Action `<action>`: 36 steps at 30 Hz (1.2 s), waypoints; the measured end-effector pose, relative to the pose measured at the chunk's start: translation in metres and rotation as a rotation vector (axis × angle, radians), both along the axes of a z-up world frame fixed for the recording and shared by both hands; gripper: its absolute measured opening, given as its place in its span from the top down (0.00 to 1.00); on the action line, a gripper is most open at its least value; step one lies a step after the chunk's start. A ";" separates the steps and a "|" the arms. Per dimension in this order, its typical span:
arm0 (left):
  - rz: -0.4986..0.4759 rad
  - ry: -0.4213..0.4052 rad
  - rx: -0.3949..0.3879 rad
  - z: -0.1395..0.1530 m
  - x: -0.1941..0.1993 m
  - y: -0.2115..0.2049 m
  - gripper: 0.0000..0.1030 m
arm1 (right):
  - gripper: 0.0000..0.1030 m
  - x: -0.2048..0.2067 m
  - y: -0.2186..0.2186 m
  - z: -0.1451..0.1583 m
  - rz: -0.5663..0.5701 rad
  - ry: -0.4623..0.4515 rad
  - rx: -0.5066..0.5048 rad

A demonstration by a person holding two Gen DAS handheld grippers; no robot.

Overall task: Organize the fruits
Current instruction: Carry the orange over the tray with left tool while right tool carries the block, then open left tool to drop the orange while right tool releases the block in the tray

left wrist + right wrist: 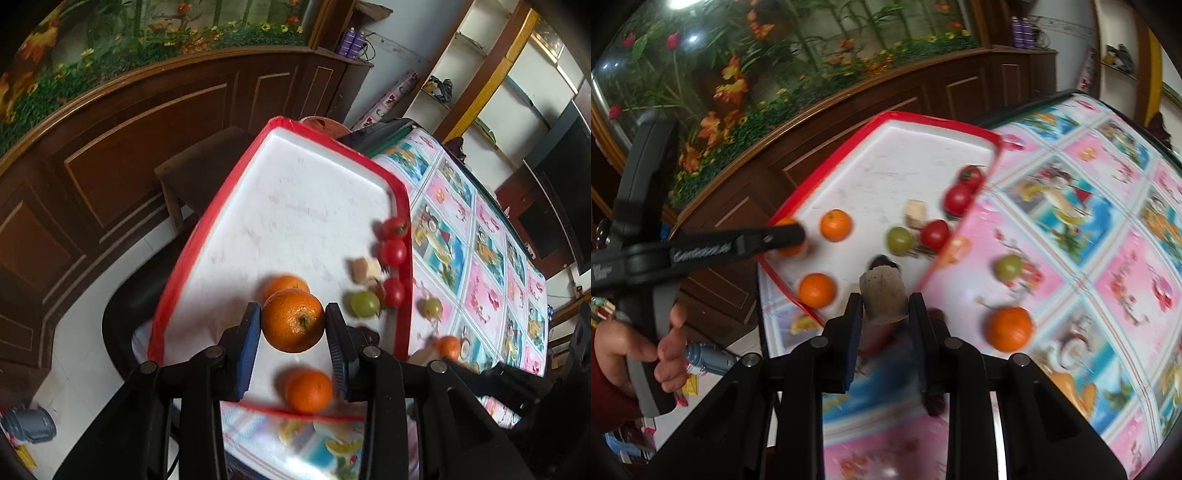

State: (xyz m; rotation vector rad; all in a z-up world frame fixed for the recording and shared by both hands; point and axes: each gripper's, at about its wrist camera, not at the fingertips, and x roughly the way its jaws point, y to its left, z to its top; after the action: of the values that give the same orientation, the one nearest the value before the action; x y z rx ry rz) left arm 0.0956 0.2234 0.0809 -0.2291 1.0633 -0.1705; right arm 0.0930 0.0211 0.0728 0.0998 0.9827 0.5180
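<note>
**A:** What is being carried, and where?

**B:** An orange (293, 320) is clamped between the pads of the left gripper (293, 325), lifted above the white tray with the red rim (168, 291). A pale brown chunk (883, 300), perhaps a cut piece of fruit, is pinched in the right gripper (884, 314), held over the near edge of the tray.

**A:** What lies around them?

**B:** On the tray, two more oranges (309, 390) are seen near the left side. Toward the right rim, three red tomatoes (393, 252), a green grape (365, 303) and a small pale chunk (365, 271) are grouped. Right of the tray, on the patterned tablecloth (1108, 221), a second grape (1008, 266) and another orange (1010, 328) are left loose.

**A:** Which step is in hand?

**B:** Sorting by kind appears to be under way, with both pieces mid-carry. Next, the held orange would likely be set down beside the other oranges, and the brown chunk beside the pale one. A gentle lowering is called for, since round fruit may roll.
</note>
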 end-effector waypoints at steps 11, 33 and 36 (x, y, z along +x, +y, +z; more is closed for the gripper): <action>-0.053 0.013 0.034 -0.008 0.051 -0.005 0.66 | 0.73 0.026 0.046 -0.014 0.060 0.040 0.002; -0.094 0.060 0.071 -0.037 0.089 -0.006 0.66 | 0.73 0.063 0.081 -0.047 0.071 0.110 -0.027; -0.086 0.058 0.065 -0.037 0.088 -0.005 0.66 | 0.73 0.063 0.087 -0.049 0.082 0.106 -0.041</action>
State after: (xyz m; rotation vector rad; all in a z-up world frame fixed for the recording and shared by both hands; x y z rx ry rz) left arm 0.1840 0.2186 0.0438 -0.1303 1.1356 -0.2074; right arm 0.1564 0.1078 0.0242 0.0510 1.1040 0.5718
